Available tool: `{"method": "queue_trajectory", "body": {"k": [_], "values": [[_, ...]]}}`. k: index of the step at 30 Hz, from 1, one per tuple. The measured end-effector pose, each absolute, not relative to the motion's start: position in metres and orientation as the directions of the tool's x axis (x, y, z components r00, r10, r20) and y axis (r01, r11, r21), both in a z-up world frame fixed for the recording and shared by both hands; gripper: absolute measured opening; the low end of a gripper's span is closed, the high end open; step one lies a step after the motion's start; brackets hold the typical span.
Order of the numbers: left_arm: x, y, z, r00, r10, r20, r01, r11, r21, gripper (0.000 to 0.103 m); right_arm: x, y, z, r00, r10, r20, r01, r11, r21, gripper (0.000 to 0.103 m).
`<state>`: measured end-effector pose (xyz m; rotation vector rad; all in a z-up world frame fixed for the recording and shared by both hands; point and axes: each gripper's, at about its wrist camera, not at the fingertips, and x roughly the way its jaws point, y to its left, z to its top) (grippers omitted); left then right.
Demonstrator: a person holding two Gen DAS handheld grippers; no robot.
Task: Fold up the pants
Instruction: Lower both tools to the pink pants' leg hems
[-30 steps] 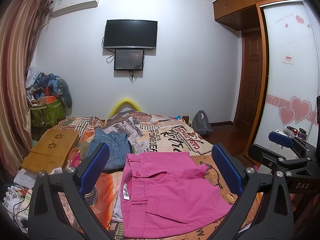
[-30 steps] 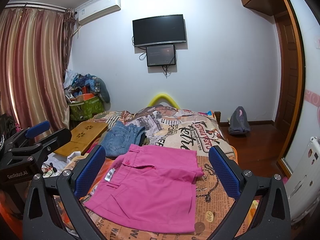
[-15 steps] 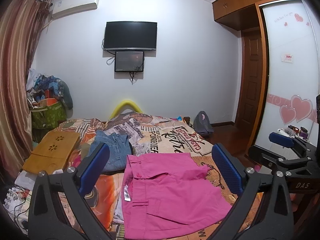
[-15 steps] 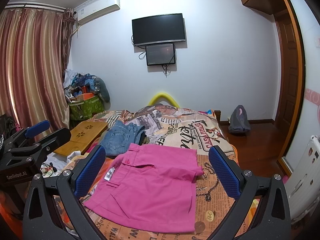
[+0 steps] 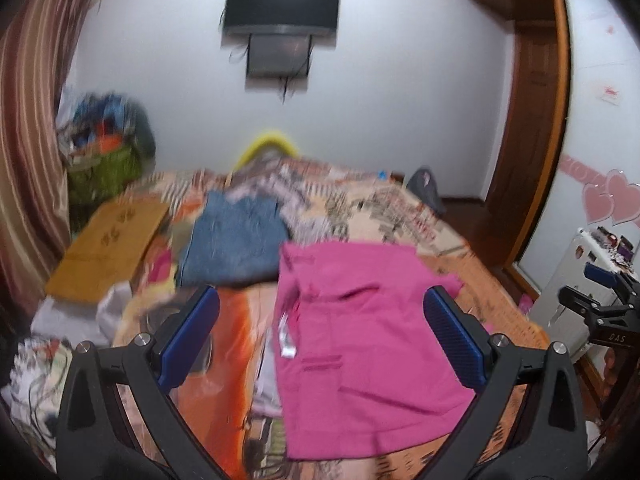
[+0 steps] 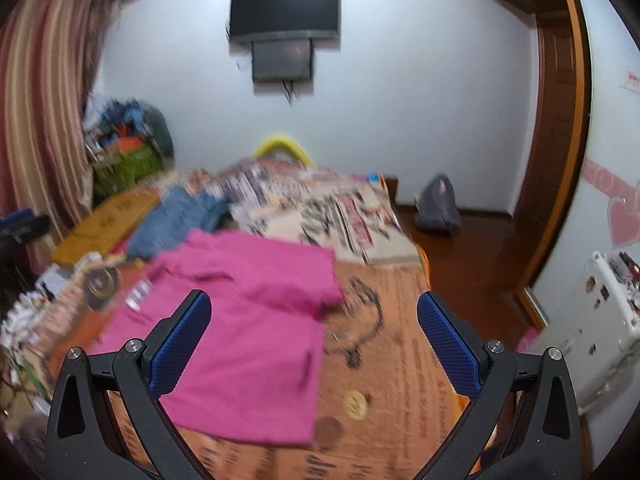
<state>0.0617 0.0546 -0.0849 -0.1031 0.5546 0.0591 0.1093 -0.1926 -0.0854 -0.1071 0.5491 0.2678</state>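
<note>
Pink pants (image 5: pixel 360 344) (image 6: pixel 248 328) lie folded flat on the patterned bed cover (image 5: pixel 400 216) (image 6: pixel 392 360). A white label sticks out at their left edge. My left gripper (image 5: pixel 320 336) hangs open above the bed, its blue pads framing the pants' left half, nothing between them. My right gripper (image 6: pixel 312 344) is open too, held above the pants' right edge, empty. It also shows at the far right of the left wrist view (image 5: pixel 604 300). Both views are blurred by motion.
Folded blue jeans (image 5: pixel 236 244) (image 6: pixel 176 220) lie behind the pink pants. A wooden lap tray (image 5: pixel 108 248) sits on the bed's left side. Clutter lines the left edge. A grey bag (image 6: pixel 438 204) rests on the wooden floor; a white appliance (image 6: pixel 588 332) stands right.
Both grippers have tilted down and moved toward the bed; the pants appear larger and the views are now motion-blurred. Both stay open. The pants have not moved.
</note>
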Motion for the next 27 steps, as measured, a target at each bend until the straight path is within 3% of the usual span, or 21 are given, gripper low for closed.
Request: {"method": "queue_trajectory", "body": {"k": [8, 16, 21, 27], "values": [[0.082, 0.069, -0.149, 0.738, 0.049, -0.673, -0.103, 0.994, -0.040, 0.103, 0.126, -0.195, -0.139, 0.680, 0.244, -0.691, -0.327, 0.945, 0.011, 0.078], [0.100, 0.071, -0.198, 0.623, -0.070, -0.779, -0.062, 0.989, -0.138, 0.059, 0.147, -0.193, -0.173, 0.580, 0.301, -0.757, -0.359, 0.928, 0.094, 0.060], [0.109, 0.063, -0.220, 0.561, -0.135, -0.817, -0.028, 0.983, -0.182, 0.042, 0.154, -0.195, -0.184, 0.534, 0.342, -0.773, -0.357, 0.920, 0.160, 0.051], [0.120, 0.071, -0.232, 0.534, -0.185, -0.825, -0.035, 0.970, -0.240, 0.041, 0.165, -0.190, -0.194, 0.488, 0.376, -0.787, -0.358, 0.909, 0.212, 0.045]]}}
